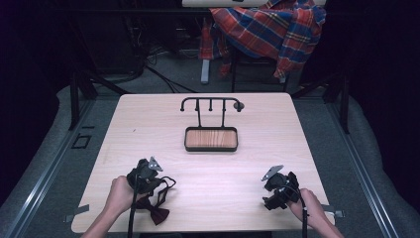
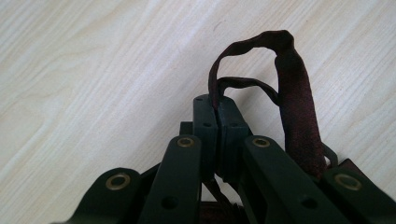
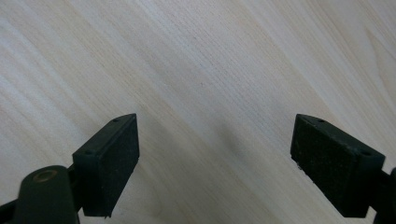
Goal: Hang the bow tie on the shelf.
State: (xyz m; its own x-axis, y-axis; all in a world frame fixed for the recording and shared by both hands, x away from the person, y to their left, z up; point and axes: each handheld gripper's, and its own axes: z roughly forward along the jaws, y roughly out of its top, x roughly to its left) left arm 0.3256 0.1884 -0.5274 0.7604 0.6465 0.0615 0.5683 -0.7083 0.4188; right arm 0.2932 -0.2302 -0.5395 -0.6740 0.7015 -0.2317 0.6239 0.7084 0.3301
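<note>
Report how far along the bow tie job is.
Done: the left tongs have shut on the strap of the dark red bow tie near the table's front edge. In hand: that grip. Left: probably hanging it on the hook stand, whose hooks are bare. The right tongs are open, holding nothing.

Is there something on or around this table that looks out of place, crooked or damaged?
Nothing looks damaged or spilled. On the table, the rack stands upright with bare hooks. The dark red bow tie lies by the near edge, its strap looped up and pinched in the shut left gripper. Behind the table, a plaid shirt hangs untidily over a chair.
</note>
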